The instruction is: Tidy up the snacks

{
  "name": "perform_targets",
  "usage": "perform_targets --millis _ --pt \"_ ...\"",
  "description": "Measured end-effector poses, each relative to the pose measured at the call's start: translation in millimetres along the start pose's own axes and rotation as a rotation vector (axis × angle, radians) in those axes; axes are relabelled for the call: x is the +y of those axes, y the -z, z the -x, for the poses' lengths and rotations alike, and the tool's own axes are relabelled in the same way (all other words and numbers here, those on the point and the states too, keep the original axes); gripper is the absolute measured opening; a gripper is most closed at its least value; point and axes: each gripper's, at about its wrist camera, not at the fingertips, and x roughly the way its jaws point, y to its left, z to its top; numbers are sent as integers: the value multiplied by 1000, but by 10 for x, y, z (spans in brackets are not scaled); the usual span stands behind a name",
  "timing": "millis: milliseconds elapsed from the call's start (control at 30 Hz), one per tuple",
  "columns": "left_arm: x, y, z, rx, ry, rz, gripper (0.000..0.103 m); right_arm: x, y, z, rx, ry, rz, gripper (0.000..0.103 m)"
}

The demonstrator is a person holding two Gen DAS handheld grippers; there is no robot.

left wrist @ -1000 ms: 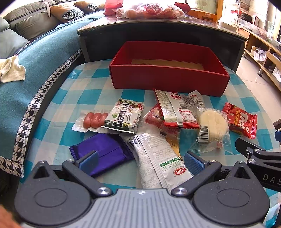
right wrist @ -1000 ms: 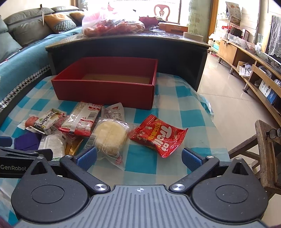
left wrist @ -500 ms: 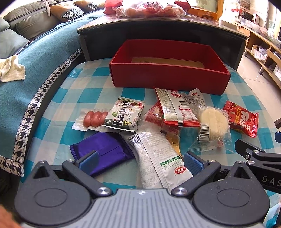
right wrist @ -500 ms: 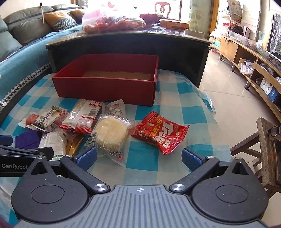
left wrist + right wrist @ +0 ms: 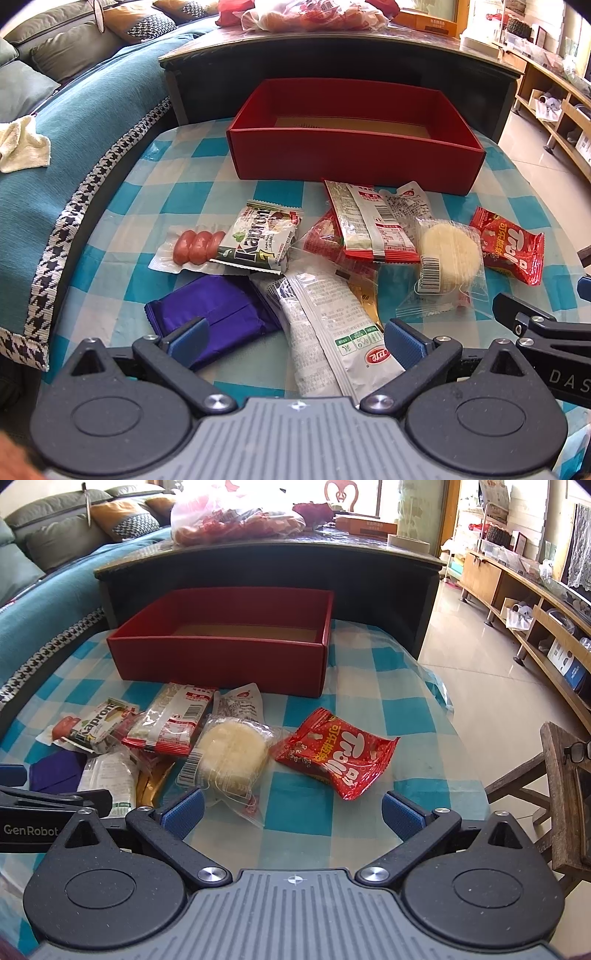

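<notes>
Where we are: we hold the left gripper and the right gripper low over the near edge of the checked tablecloth, and nothing is picked up yet.
Jaws: both pairs stand spread wide with nothing between them.
Snacks: they lie loose in a heap on the cloth, in front of the red box, none inside it as far as we can see.
Box: it sits at the far side of the cloth, open on top, with its cardboard floor showing bare.
Left side targets: the purple packet lies just ahead of our left finger; the long white sachet runs between our fingers and overlaps a gold wrapper.
Right side targets: the clear-wrapped round cake lies near our left finger, and the red Trolli bag lies apart from the heap, flat on the cloth.
Best first pick: we judge the Trolli bag the easiest, since nothing overlaps it.
How to grip: we should come down over a crimped edge or the puffed middle, close gently so the bag does not slide, then lift clear before carrying it over the box wall.
Watch for: the two grippers sit close side by side, so we move one at a time.
</notes>
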Motion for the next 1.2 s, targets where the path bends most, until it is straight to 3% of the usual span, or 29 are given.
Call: perform_targets --millis 1200 --pt "-58 -34 -88 41 11 9 103 -18 -45 -53 16 6 30 103"
